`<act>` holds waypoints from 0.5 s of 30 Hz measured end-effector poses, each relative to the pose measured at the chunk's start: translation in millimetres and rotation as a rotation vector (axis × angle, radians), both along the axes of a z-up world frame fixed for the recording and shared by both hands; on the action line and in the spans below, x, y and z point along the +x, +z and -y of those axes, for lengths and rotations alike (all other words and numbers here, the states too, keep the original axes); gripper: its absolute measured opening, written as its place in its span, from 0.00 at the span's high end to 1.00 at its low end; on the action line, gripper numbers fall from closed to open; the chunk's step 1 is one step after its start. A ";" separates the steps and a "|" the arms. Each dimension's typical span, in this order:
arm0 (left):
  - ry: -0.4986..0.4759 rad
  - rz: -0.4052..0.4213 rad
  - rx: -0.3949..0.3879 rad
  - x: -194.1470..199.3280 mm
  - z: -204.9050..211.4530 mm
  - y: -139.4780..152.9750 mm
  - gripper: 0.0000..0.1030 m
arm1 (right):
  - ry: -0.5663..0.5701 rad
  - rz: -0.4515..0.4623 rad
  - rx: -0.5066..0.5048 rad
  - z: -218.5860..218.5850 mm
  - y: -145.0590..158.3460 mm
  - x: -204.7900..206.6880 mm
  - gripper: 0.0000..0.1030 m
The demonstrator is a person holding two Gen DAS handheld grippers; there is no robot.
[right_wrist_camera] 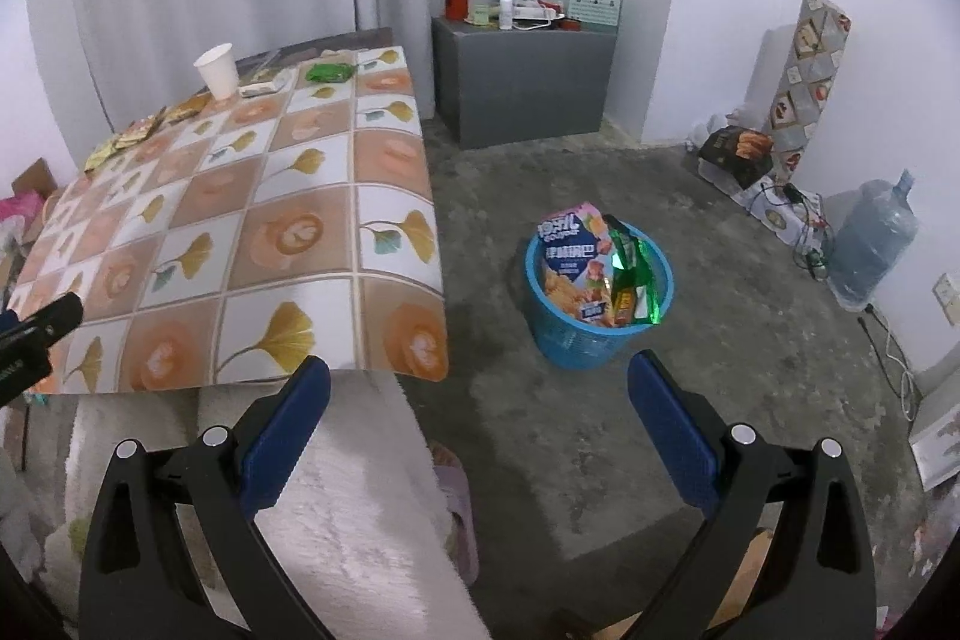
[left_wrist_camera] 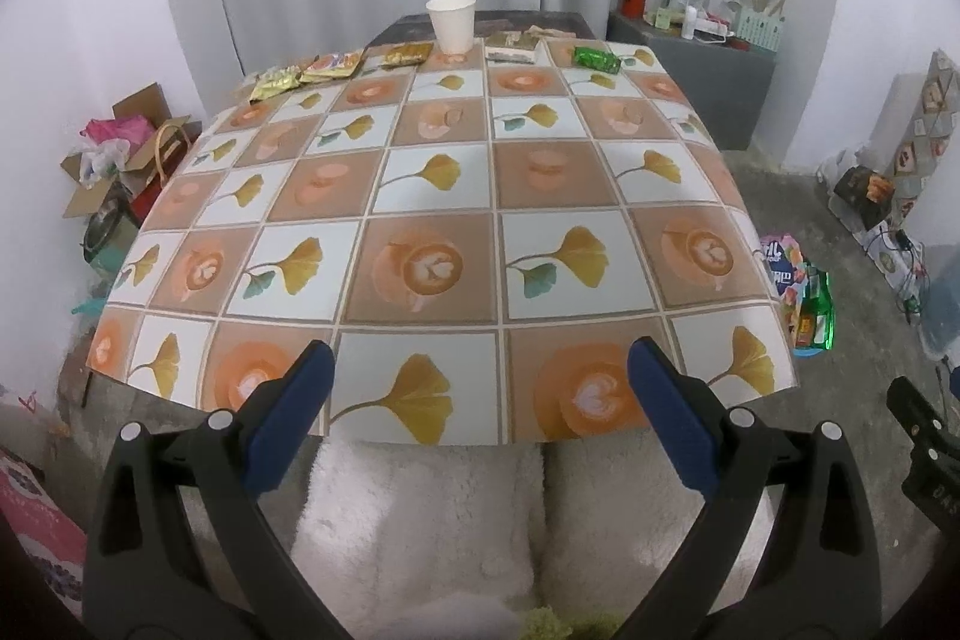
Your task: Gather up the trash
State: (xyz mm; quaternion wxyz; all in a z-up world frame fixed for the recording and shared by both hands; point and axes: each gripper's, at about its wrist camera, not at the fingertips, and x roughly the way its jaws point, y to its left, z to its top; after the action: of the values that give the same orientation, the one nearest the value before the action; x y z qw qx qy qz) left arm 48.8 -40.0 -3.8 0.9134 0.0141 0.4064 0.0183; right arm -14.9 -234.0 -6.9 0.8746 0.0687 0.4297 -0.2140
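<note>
The tabletop (left_wrist_camera: 444, 232), covered by a cloth printed with coffee cups and ginkgo leaves, fills most of the left wrist view and the left part of the right wrist view. A grey cabinet (right_wrist_camera: 522, 82) is set against the curtain beyond the tabletop's far right corner, with a red flask and small items on top. A blue water jug (right_wrist_camera: 873, 244) is seen on the floor by the right wall.

A blue basket (right_wrist_camera: 594, 334) stands on the concrete floor just beside the tabletop's right edge; a large snack bag (right_wrist_camera: 573, 268) and green wrappers are stuck upright in it.

The left claw (left_wrist_camera: 480, 400) is held above the near edge of the tabletop, its blue pads spread wide with nothing between them. The right claw (right_wrist_camera: 480, 412) is likewise spread wide and empty, held over the floor near the basket.

A white paper cup (left_wrist_camera: 451, 22) stands upright at the far edge of the tabletop. The remaining trash is laid in a row along that same far edge: a gold wrapper (left_wrist_camera: 276, 83), an orange wrapper (left_wrist_camera: 333, 66), another gold wrapper (left_wrist_camera: 408, 53), a pale packet (left_wrist_camera: 510, 46) and a green wrapper (left_wrist_camera: 595, 59).
</note>
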 end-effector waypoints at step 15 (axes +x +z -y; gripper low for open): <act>-0.024 0.021 -0.003 -2.1 6.8 5.1 0.08 | -0.030 0.002 -0.025 15.2 4.5 -6.3 0.06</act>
State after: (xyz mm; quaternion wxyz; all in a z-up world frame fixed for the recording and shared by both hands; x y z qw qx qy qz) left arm 46.7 -46.7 1.3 0.9177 0.0174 0.3968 0.0070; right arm -21.2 -249.3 -2.4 0.8724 0.0644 0.4252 -0.2321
